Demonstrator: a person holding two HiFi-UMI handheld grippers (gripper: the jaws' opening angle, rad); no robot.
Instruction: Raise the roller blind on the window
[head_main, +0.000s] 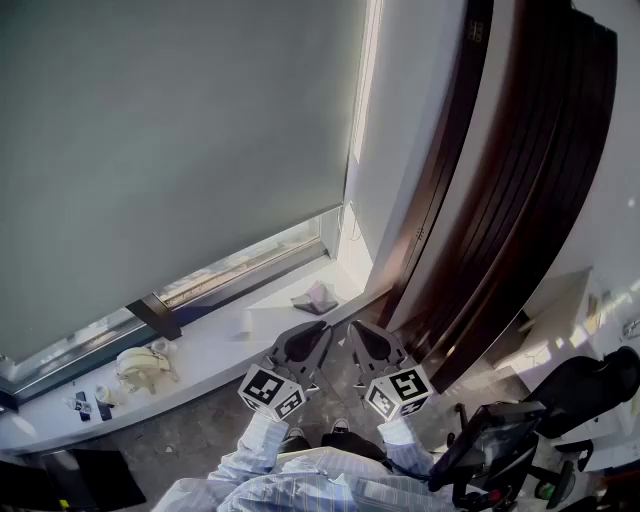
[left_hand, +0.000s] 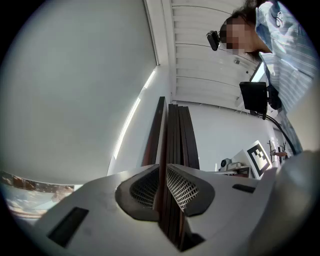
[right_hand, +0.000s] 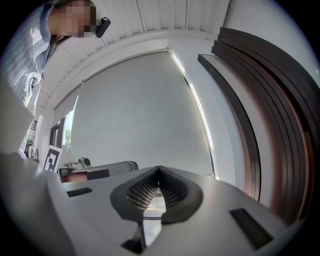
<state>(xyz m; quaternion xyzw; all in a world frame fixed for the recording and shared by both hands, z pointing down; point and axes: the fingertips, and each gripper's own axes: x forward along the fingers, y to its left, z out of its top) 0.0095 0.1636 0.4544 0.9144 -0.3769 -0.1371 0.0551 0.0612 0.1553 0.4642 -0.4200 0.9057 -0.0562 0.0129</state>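
Note:
A grey roller blind (head_main: 170, 150) covers nearly the whole window, and its bottom edge hangs a little above the sill, leaving a strip of glass (head_main: 240, 265) bare. Both grippers are held low in front of me, side by side and apart from the blind. My left gripper (head_main: 318, 328) has its jaws a narrow gap apart with nothing between them; in the left gripper view (left_hand: 163, 167) dark panels show through the gap. The right gripper (head_main: 352, 328) is shut and holds nothing, its fingertips touching (right_hand: 159, 169) and pointing toward the blind (right_hand: 140, 115). A thin cord seems to hang at the blind's right edge (head_main: 350, 215).
The white window sill (head_main: 220, 345) carries a folded cloth (head_main: 315, 297), a white bundle (head_main: 140, 365) and small items at the left. Dark wooden slat panels (head_main: 520, 180) stand to the right of the window. An office chair (head_main: 500, 440) and a white desk (head_main: 560, 310) are at the lower right.

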